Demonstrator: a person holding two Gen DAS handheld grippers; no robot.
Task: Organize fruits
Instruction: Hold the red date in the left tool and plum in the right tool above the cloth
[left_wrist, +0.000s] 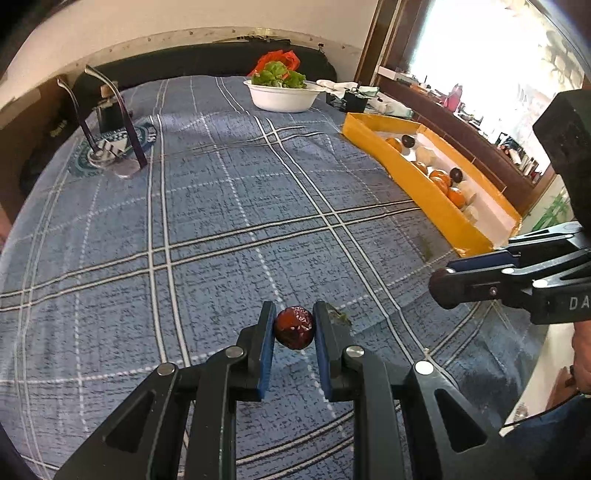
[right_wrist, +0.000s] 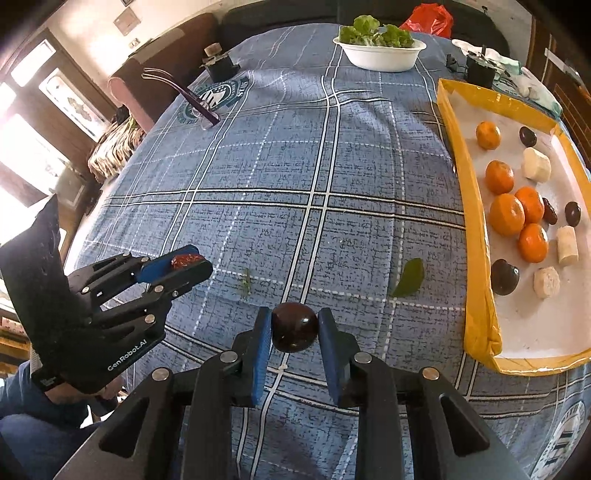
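Note:
My left gripper (left_wrist: 293, 328) is shut on a wrinkled red date (left_wrist: 294, 326), held just above the blue plaid cloth. From the right wrist view the same left gripper (right_wrist: 192, 264) shows at the left with the red date (right_wrist: 185, 260) between its blue pads. My right gripper (right_wrist: 294, 328) is shut on a dark round fruit (right_wrist: 294, 327) above the cloth, left of the yellow tray (right_wrist: 476, 236). In the left wrist view the right gripper (left_wrist: 448, 278) comes in from the right edge, its load hidden. The tray (left_wrist: 413, 173) holds several oranges (right_wrist: 506, 214), dark fruits and white pieces.
A white bowl (right_wrist: 380, 59) of green leaves stands at the far end with a red bag (right_wrist: 428, 18) behind it. Purple-armed glasses (right_wrist: 199, 103) lie at the far left. A green leaf (right_wrist: 408, 282) and small bits lie on the cloth near the tray. A person's hand holds each gripper.

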